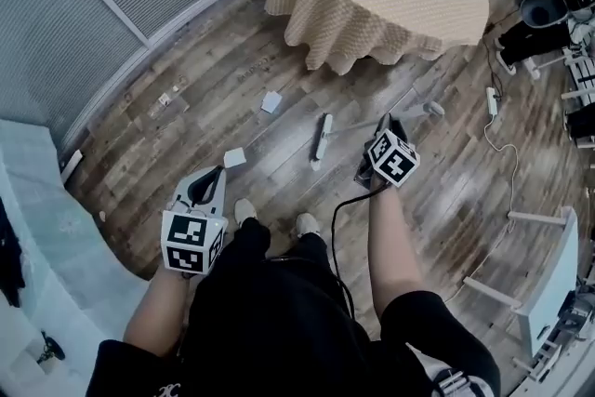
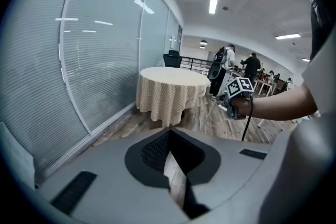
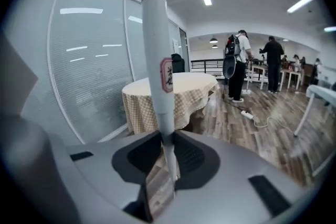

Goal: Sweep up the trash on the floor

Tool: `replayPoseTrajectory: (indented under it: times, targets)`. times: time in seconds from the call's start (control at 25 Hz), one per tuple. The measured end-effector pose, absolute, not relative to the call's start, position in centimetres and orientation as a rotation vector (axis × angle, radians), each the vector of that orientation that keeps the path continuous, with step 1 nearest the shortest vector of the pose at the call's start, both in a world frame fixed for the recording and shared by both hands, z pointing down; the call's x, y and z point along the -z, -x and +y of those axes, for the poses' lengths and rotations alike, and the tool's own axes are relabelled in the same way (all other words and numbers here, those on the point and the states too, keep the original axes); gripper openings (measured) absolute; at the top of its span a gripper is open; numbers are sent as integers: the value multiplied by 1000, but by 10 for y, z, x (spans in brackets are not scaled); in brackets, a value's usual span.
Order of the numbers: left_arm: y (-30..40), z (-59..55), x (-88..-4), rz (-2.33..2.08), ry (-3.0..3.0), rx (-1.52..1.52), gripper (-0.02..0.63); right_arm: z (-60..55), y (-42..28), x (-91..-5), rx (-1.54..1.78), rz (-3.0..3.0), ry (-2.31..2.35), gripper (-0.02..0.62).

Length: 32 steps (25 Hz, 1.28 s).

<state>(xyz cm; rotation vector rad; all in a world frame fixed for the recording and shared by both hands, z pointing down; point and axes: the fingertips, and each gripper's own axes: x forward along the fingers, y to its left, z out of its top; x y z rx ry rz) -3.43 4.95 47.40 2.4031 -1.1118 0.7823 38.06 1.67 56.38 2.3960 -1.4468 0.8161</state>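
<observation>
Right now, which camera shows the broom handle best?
The right gripper view: the broom handle stands close-up, clamped in the right gripper. The head view shows it whole but thin; the left gripper view shows only a distant sliver.

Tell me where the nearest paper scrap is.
Head view: the white scrap lies on the wood floor just ahead of the left gripper, left of the broom head.

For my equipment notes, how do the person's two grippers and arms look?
Both the left gripper and right gripper have pale grey bodies, black ribbed fingers and a cube of black-and-white square markers. A black cable leaves the right one. The person wears black clothes; the forearms are uncovered.
</observation>
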Motion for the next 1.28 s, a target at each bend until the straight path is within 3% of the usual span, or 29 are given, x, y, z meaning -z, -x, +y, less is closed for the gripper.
replayPoseTrajectory:
  times: [0.48, 1.28]
  targets:
    - [-4, 62, -474, -991, -2481, -849, -2, 110, -412, -620, -761, -1187, -2227, 86]
    - [60, 59, -492, -1046, -2379, -813, -2, -11, -315, -613, -1053, -1314, -2375, 92]
